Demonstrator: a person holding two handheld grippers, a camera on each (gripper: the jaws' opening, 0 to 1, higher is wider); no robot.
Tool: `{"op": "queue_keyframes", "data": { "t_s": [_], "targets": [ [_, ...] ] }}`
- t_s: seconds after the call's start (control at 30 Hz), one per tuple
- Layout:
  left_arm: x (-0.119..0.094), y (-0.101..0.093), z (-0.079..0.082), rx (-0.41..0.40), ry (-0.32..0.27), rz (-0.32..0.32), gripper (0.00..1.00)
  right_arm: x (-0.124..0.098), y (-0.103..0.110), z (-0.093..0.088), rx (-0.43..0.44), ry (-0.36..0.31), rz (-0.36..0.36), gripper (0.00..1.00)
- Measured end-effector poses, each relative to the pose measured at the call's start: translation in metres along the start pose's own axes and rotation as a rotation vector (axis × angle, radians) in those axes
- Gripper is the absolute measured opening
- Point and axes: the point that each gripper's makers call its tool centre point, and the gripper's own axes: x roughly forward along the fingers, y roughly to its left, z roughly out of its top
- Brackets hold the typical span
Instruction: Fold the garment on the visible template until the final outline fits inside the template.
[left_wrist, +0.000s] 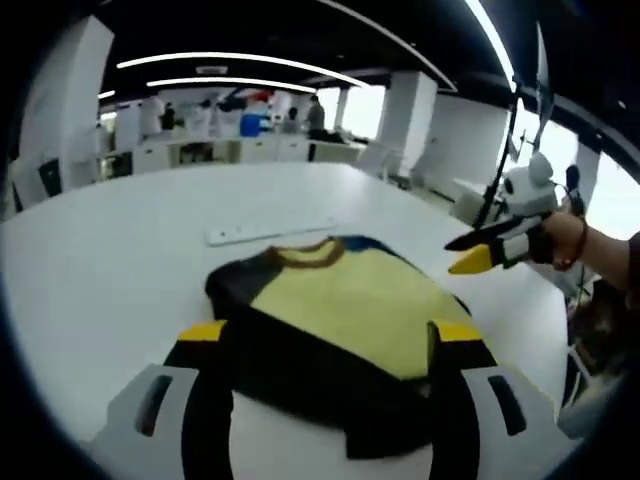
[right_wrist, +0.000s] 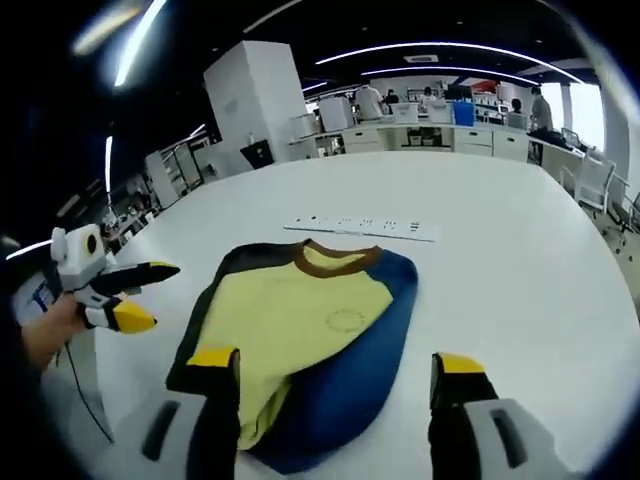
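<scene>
Yellow-fronted shirt with brown collar and dark navy sleeves (left_wrist: 335, 330) lies folded on white round table (left_wrist: 110, 250), collar toward far side, blue sleeve panel at right in right gripper view (right_wrist: 300, 350). White power strip (right_wrist: 362, 226) just beyond collar, apart from it. My left tongs (left_wrist: 330, 335) open, yellow-tipped jaws spread over shirt's near edge, gripping nothing. My right tongs (right_wrist: 338, 365) also open and empty, over near hem. Office desks, people far behind.
</scene>
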Motion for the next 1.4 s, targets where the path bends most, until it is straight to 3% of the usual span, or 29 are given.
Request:
{"op": "queue_keyframes", "data": {
  "t_s": [0.1,0.53,0.67,0.9,1.03,1.2,1.37,1.4],
  "targets": [
    [-0.005,-0.012,-0.009,0.003,0.02,-0.023,0.74,-0.005,0.003,-0.009,0.008,0.004,0.0,0.76],
    [-0.015,-0.035,-0.044,-0.02,0.062,-0.01,0.65,-0.011,0.01,-0.055,0.047,0.042,-0.014,0.65],
    [-0.015,-0.038,-0.06,0.007,0.1,0.013,0.62,-0.009,0.009,-0.069,0.063,0.052,-0.019,0.55],
    [-0.012,-0.044,-0.08,0.008,0.135,0.027,0.55,-0.008,0.016,-0.08,0.112,0.03,-0.017,0.45],
    [-0.01,-0.046,-0.093,0.041,0.174,0.036,0.48,-0.007,0.021,-0.083,0.064,0.026,-0.03,0.33],
    [-0.007,-0.047,-0.095,0.066,0.181,0.046,0.41,-0.006,0.027,-0.086,0.085,0.019,-0.028,0.26],
    [-0.005,-0.042,-0.101,0.036,0.189,0.052,0.31,0.0,0.022,-0.085,0.136,-0.017,-0.057,0.19],
    [-0.005,-0.038,-0.101,0.07,0.189,0.075,0.29,0.0,0.02,-0.085,0.163,-0.021,-0.068,0.18]
  ]
}}
